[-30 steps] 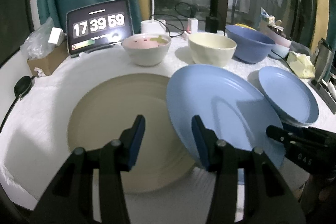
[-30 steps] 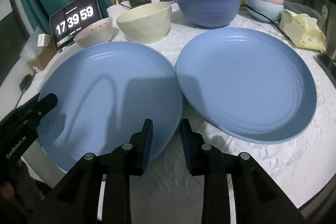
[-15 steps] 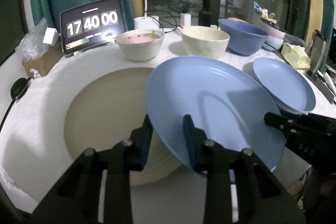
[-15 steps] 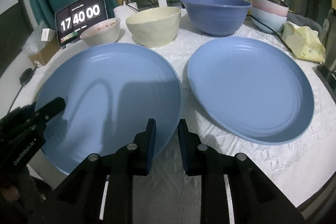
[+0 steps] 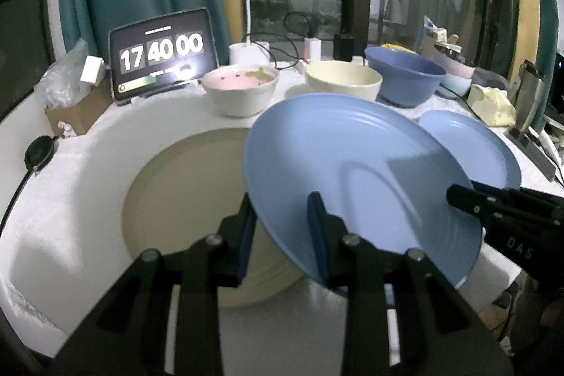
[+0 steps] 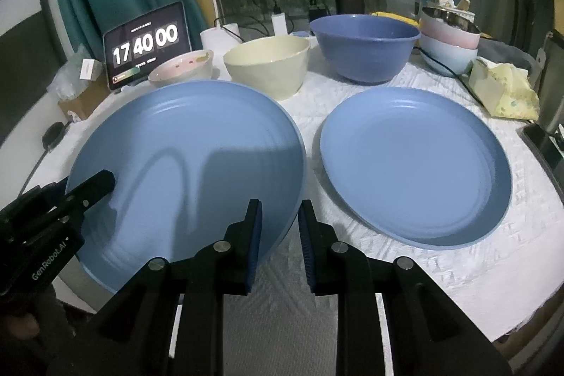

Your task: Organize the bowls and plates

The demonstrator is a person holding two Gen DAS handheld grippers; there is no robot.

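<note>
Left gripper point(image 5: 280, 228) and right gripper point(image 6: 280, 228) each clamp the round blue plastic plate's point(image 5: 352, 171) rim; plate tilted above the beige plate point(image 5: 183, 199).

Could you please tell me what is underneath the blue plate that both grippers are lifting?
Under the lifted blue plate lies a beige plate on the white tablecloth. Its right part is hidden by the blue plate.

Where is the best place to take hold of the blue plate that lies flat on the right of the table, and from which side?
Probably the near rim of the flat blue plate, from the table's front edge. The rim is thin and slightly raised, and the white cloth in front is bare; bowls stand behind.
</note>
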